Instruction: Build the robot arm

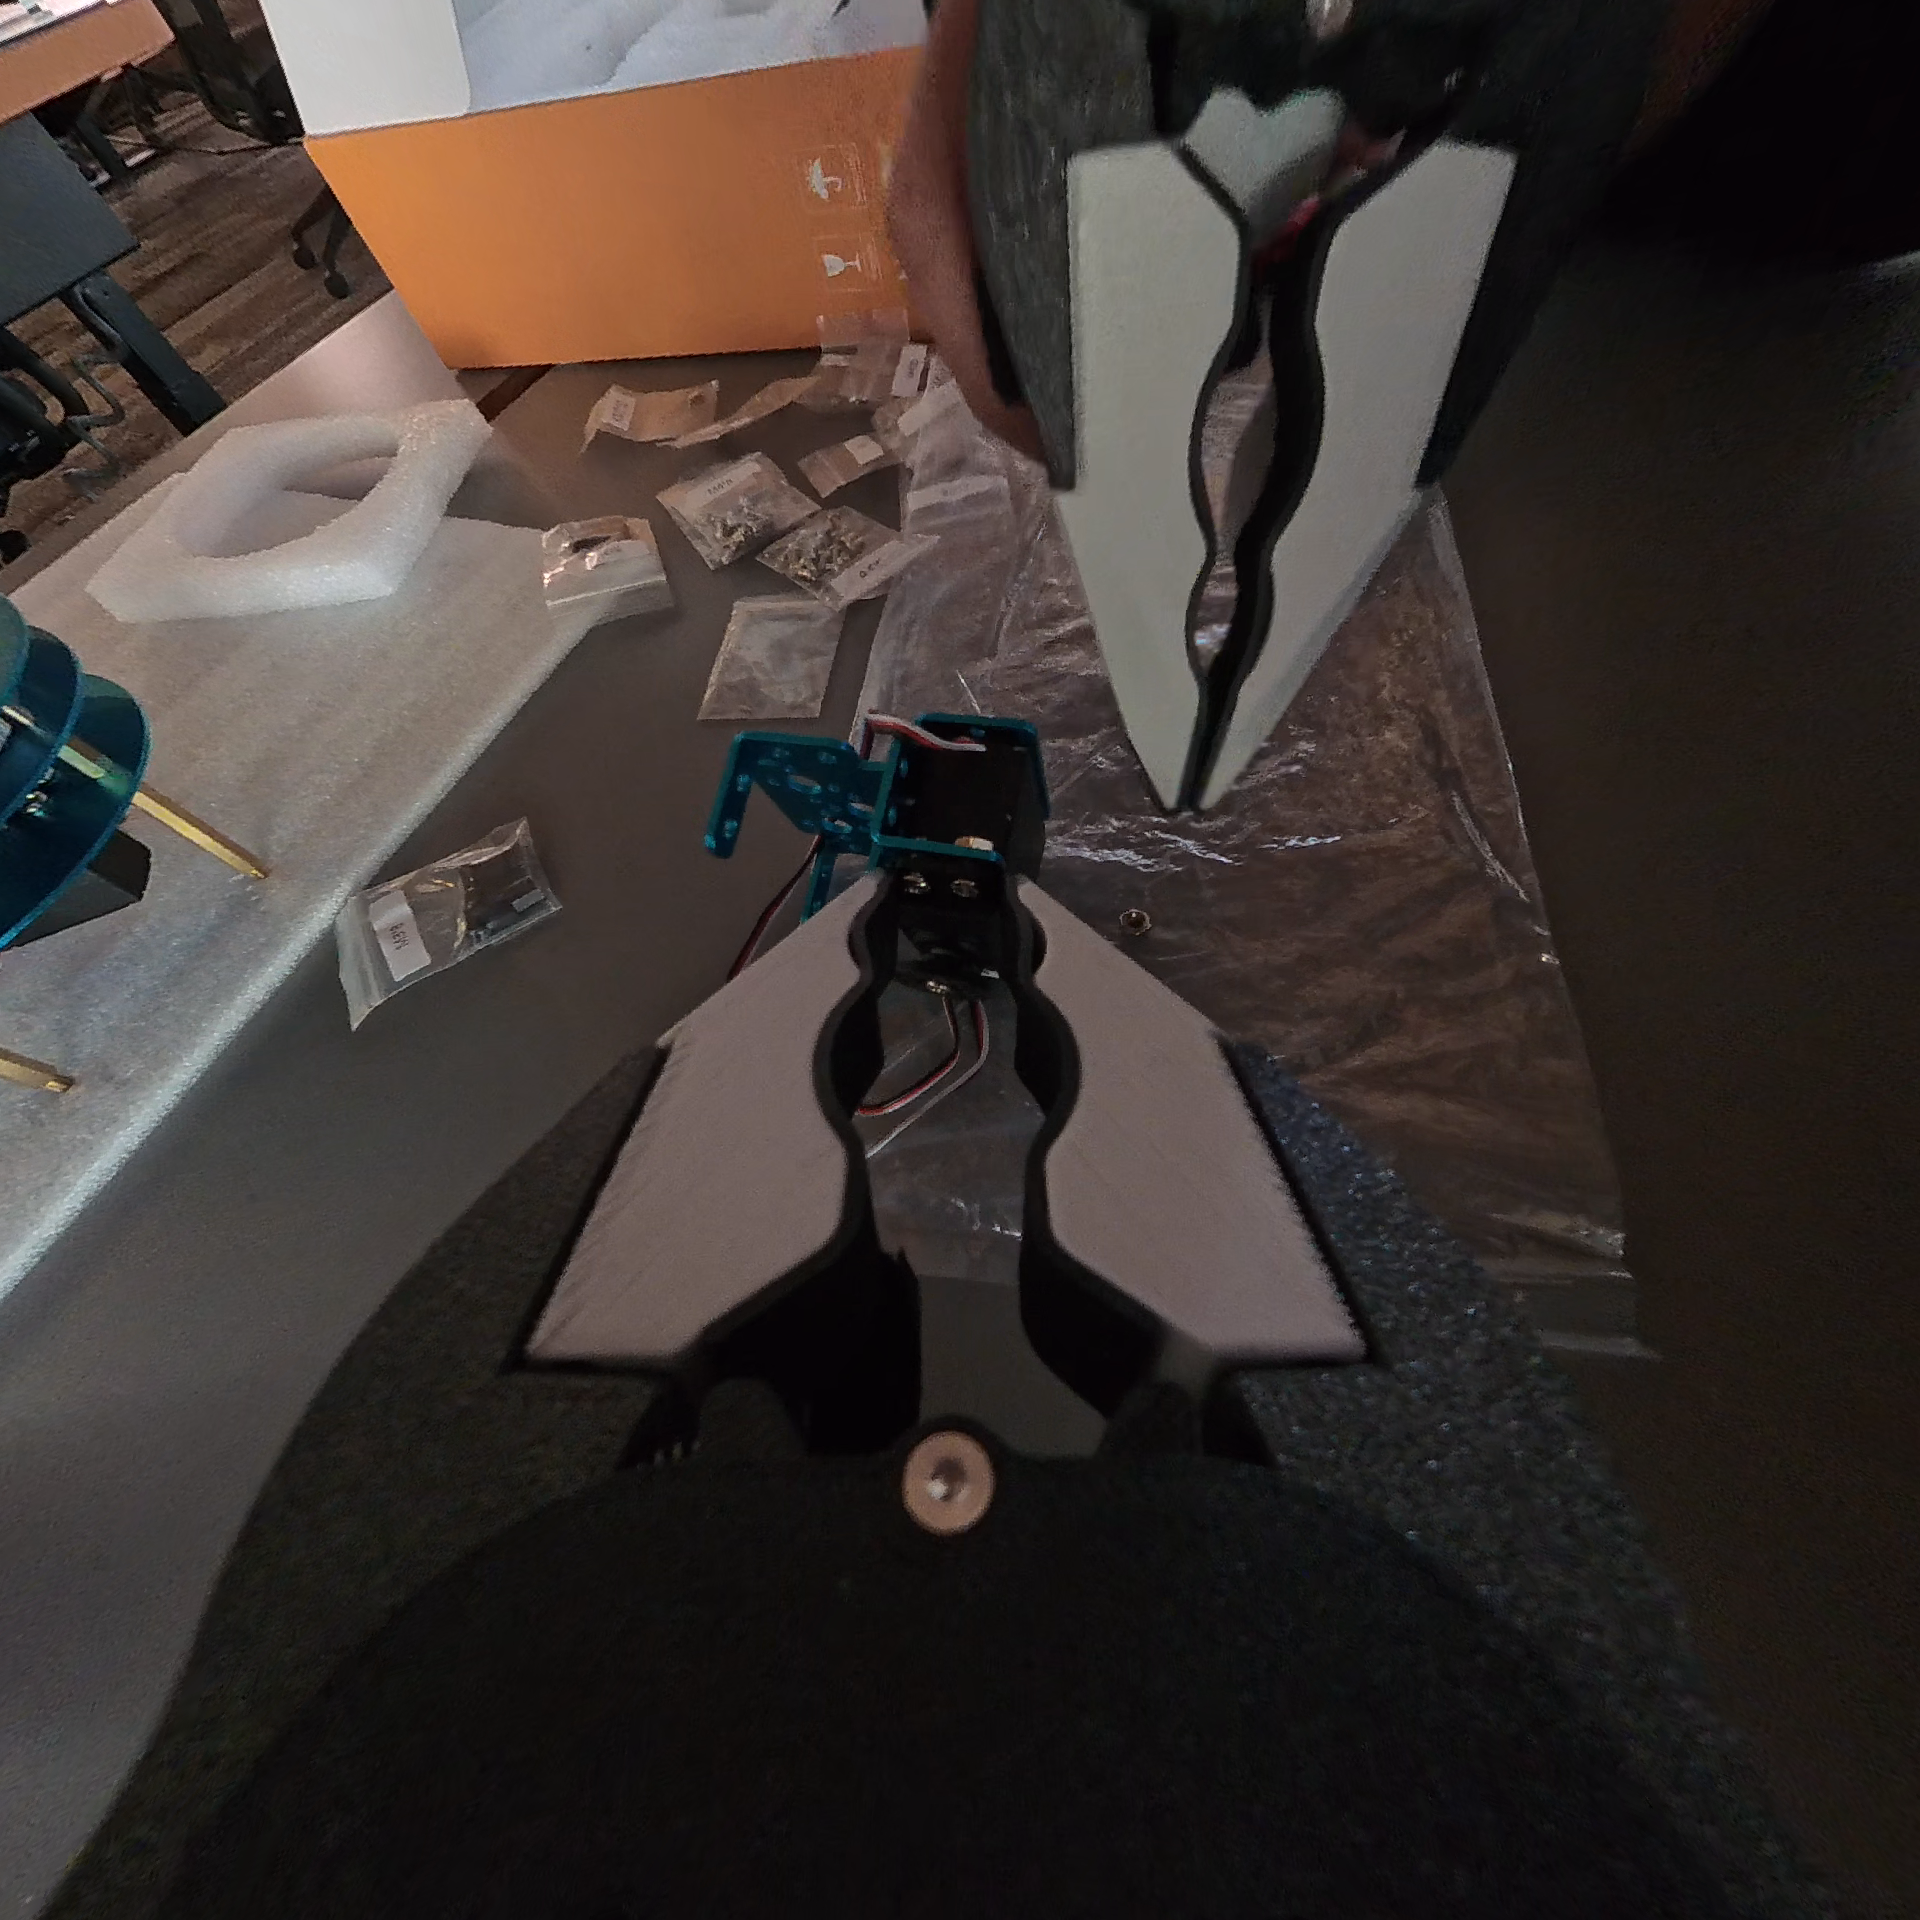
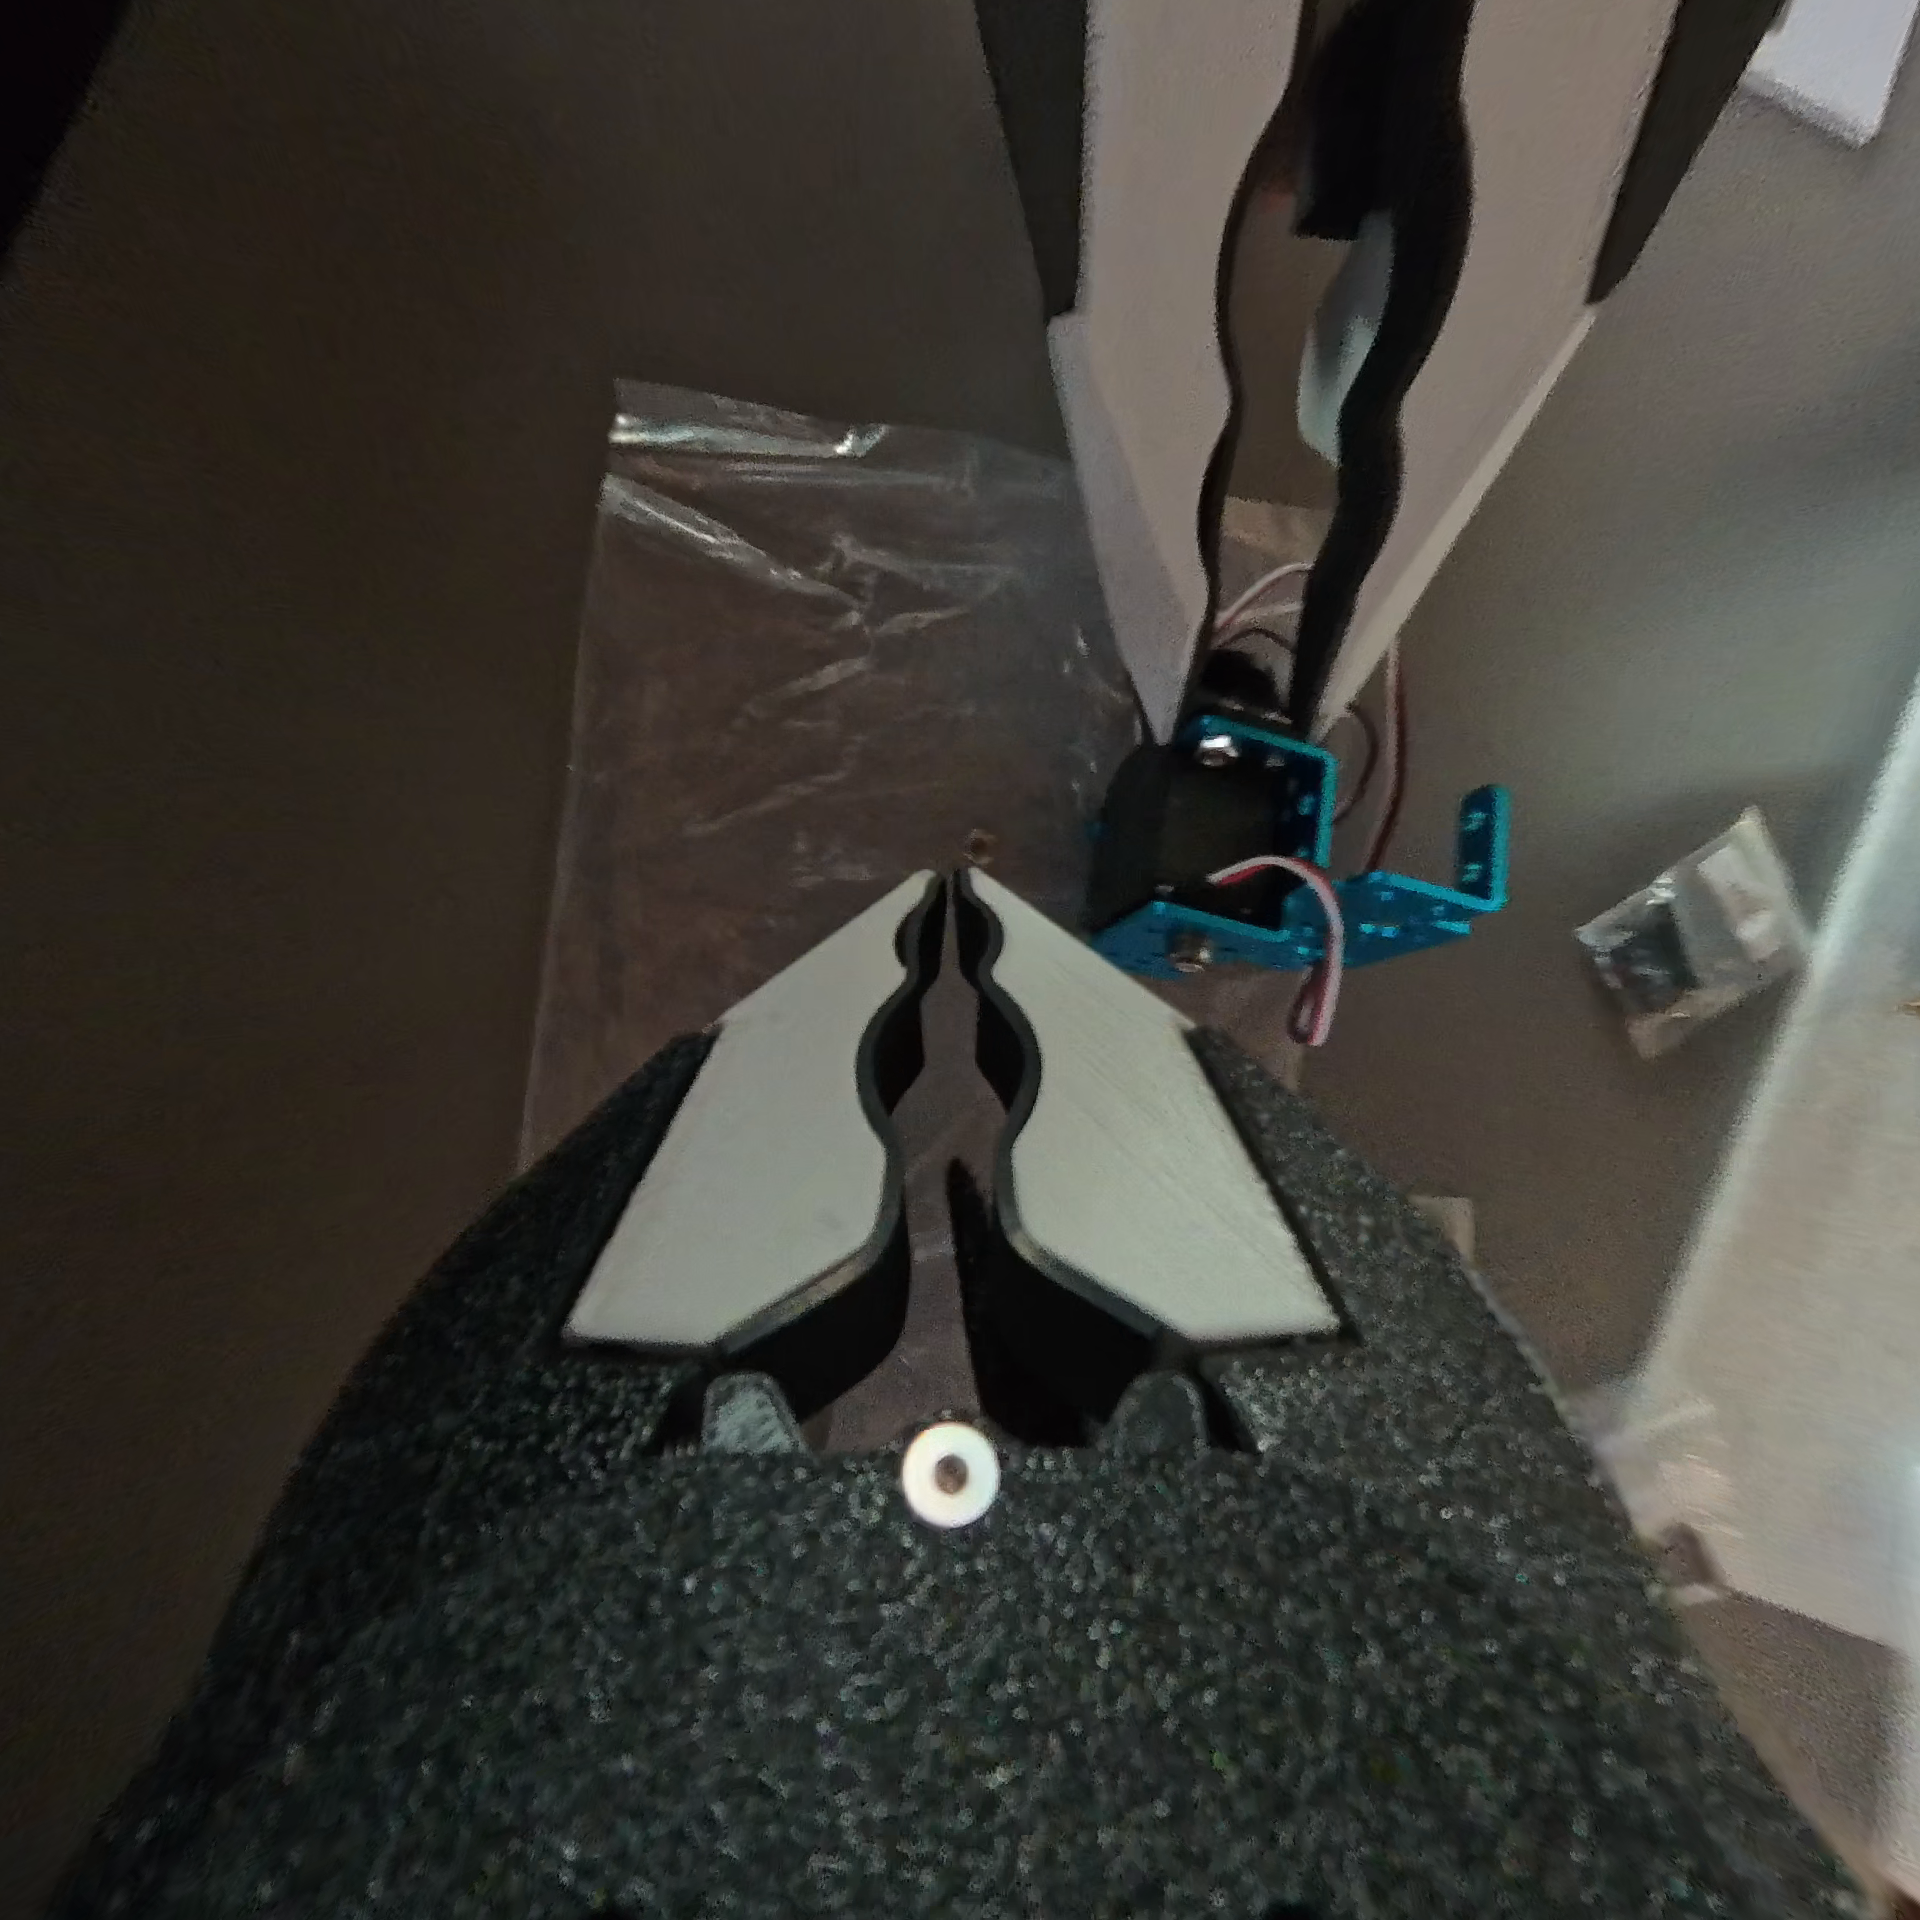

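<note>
My left gripper [image 1: 943, 888] is shut on a black servo [image 1: 961, 790] mounted in a blue metal bracket [image 1: 790, 784] with a red, white and black wire. It holds the servo just above the grey table. The right wrist view shows the same grip [image 2: 1252, 707] on the servo [image 2: 1184, 821] and bracket [image 2: 1392, 914]. My right gripper [image 2: 954, 878] is shut, with nothing visible between its tips. It points down at a clear plastic bag [image 2: 779, 675], and a small brass nut [image 2: 977, 844] lies just beyond its tips. In the left wrist view it [image 1: 1190, 805] hangs to the right of the servo, near the nut [image 1: 1132, 920].
An orange and white box [image 1: 623, 208] stands at the back. A white foam frame [image 1: 291, 509] lies on a foam sheet [image 1: 208, 831] at left, beside blue acrylic discs [image 1: 52, 748]. Several small bags of screws [image 1: 748, 509] lie behind the servo; one more bag [image 1: 447, 914] lies to its left. Tip to tip, the grippers are about 5 centimeters apart.
</note>
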A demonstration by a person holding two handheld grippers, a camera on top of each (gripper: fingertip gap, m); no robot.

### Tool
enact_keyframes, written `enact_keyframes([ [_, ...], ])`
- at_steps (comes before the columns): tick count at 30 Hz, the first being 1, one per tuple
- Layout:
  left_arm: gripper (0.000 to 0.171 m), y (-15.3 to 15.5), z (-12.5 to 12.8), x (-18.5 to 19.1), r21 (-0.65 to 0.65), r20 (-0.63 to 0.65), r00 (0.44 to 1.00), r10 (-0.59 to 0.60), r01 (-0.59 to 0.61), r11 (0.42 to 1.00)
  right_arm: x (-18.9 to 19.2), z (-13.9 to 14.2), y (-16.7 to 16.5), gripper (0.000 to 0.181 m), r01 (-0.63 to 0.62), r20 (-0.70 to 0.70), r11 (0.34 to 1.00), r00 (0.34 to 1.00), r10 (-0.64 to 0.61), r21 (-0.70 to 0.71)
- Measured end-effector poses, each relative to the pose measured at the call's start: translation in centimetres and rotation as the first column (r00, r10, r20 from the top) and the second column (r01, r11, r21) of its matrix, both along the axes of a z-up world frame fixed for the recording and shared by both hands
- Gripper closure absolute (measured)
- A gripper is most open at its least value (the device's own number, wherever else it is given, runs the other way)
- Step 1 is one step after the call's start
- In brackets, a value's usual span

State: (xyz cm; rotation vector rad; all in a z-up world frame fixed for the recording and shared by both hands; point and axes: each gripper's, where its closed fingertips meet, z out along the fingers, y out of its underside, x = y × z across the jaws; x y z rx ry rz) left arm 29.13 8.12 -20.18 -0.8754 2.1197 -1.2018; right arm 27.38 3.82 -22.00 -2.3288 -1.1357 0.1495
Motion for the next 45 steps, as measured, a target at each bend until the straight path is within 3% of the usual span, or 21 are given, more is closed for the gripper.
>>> enact_keyframes([
  [2,0.153,0.0,0.0,0.0,0.003,0.003,1.0,0.001,-0.001,1.0,-0.5,-0.7,-0.1,0.18,0.023,-0.034,0.999,0.999,-0.024,-0.027],
  [8,0.153,0.2,0.0,0.0,-0.005,-0.012,1.0,0.007,-0.007,1.0,-0.4,-2.5,0.8,0.17,0.055,0.04,0.998,0.998,-0.054,-0.037],
  [25,0.153,0.3,-0.1,-0.1,-0.001,-0.009,1.0,0.007,-0.007,1.0,0.0,-2.7,1.2,0.175,0.06,0.087,0.997,0.995,-0.057,-0.037],
  [29,0.153,0.3,-0.1,-0.1,-0.001,-0.009,1.0,0.006,-0.006,1.0,-0.2,-1.6,1.3,0.175,0.047,0.063,0.999,0.997,-0.048,0.006],
  [35,0.153,0.3,-0.1,-0.1,-0.003,-0.01,1.0,0.004,-0.004,1.0,1.3,3.4,3.9,0.176,0.093,0.052,0.971,0.993,-0.106,0.219],
  [45,0.153,0.3,-0.1,-0.1,0.004,-0.003,1.0,0.006,-0.006,1.0,2.0,2.8,5.6,0.176,0.073,0.023,0.981,0.997,-0.078,0.177],
])
